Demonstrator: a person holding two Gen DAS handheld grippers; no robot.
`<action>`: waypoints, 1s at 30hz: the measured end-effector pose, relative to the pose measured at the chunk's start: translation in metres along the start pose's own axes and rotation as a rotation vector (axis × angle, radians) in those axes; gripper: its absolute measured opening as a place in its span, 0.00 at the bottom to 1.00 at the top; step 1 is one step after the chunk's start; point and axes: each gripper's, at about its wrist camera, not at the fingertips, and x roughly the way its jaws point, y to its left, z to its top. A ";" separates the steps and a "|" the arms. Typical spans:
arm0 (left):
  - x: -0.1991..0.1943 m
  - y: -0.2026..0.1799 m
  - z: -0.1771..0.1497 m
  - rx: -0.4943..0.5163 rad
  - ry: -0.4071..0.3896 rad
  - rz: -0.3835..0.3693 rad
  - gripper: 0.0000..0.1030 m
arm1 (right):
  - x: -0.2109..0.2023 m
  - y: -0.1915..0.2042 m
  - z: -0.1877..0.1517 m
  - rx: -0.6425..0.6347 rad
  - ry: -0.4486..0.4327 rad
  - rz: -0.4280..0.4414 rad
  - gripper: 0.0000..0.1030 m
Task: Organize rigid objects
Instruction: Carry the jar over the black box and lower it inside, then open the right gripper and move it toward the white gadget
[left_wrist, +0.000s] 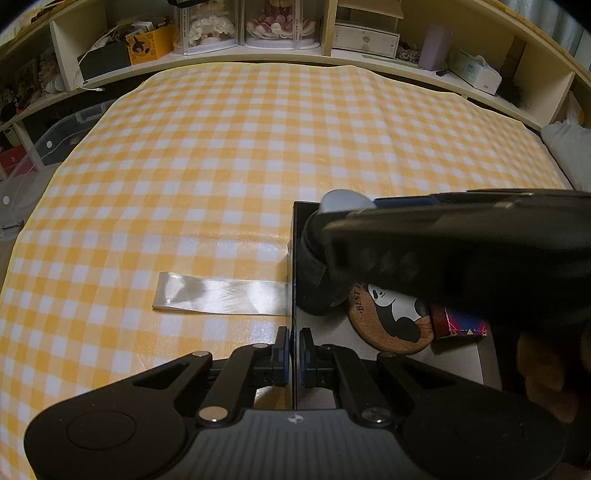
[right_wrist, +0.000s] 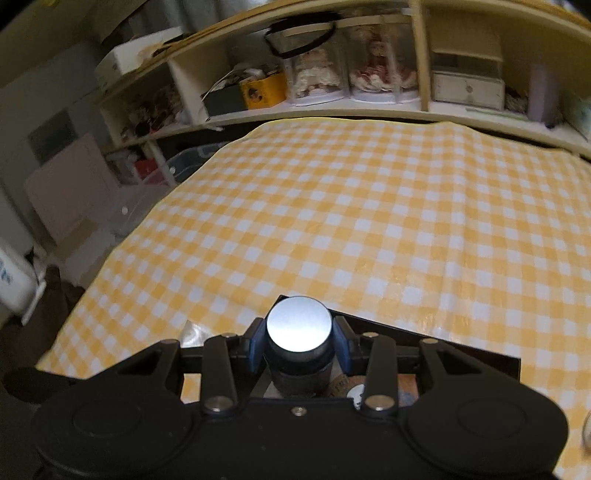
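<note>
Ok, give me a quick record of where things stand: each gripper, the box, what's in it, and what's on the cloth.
left gripper: shut on the box wall
right gripper: shut on a black bottle with a silver cap, over the box
box: dark, open, on the checked cloth
in the box: panda coaster, red and blue packet
on the cloth: white ribbon, lying flat beside the box

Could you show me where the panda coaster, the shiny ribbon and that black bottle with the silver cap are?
panda coaster (left_wrist: 391, 321): left wrist view, on the panda print.
ribbon (left_wrist: 221, 297): left wrist view, mid-strip.
black bottle (right_wrist: 299, 325): right wrist view, on its silver cap.
</note>
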 end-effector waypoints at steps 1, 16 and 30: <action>0.000 0.000 0.000 -0.001 0.000 -0.001 0.05 | 0.001 0.004 -0.001 -0.026 0.001 -0.006 0.39; 0.000 0.000 -0.001 -0.015 0.002 -0.007 0.05 | 0.001 -0.002 0.006 0.053 0.066 0.079 0.60; 0.000 0.000 -0.001 -0.014 0.003 -0.006 0.05 | -0.045 -0.035 -0.003 0.102 0.100 0.091 0.63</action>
